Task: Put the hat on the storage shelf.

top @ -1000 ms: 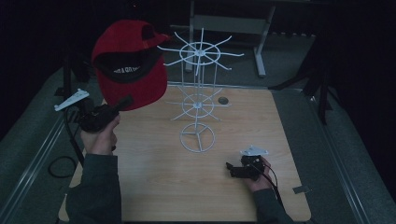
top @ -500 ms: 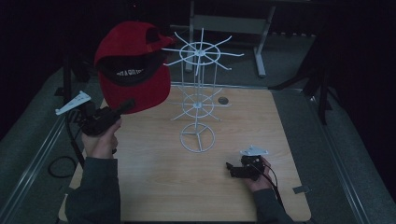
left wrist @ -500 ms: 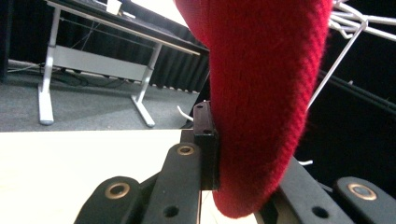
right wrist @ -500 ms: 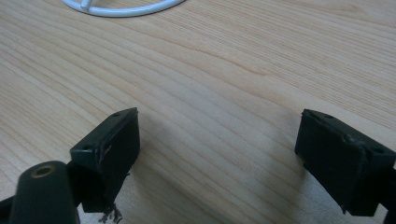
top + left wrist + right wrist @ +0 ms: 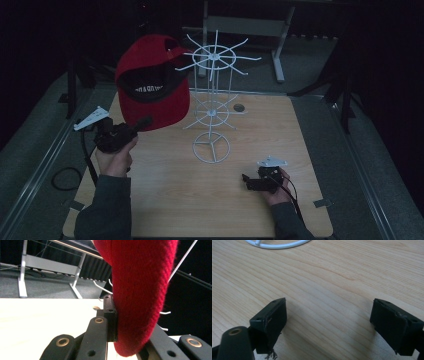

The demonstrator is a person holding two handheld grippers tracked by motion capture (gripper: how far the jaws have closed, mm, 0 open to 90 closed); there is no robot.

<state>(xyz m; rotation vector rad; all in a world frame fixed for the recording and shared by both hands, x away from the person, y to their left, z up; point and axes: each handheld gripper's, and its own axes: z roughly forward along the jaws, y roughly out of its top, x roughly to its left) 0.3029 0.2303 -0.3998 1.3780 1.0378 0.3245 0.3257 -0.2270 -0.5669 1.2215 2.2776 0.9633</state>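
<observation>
A red cap (image 5: 150,85) with a black underside and white lettering hangs in the air at the left, just beside the white wire rack (image 5: 212,100). My left gripper (image 5: 144,122) is shut on its brim from below. In the left gripper view the red fabric (image 5: 140,290) is pinched between the black jaws of that gripper (image 5: 130,335), with rack wires behind it. My right gripper (image 5: 246,179) rests low on the wooden table (image 5: 165,200) at the front right. Its jaws stand wide apart, with only bare wood between them (image 5: 329,320). The rack's base ring (image 5: 279,245) lies ahead of it.
A small dark round disc (image 5: 239,107) lies on the table behind the rack. A grey metal frame (image 5: 240,25) stands beyond the table's far edge. A black cable (image 5: 65,175) loops on the floor at the left.
My left hand has brought the cap down and a little to the right, closer to the rack's arms. The right hand has stayed still.
</observation>
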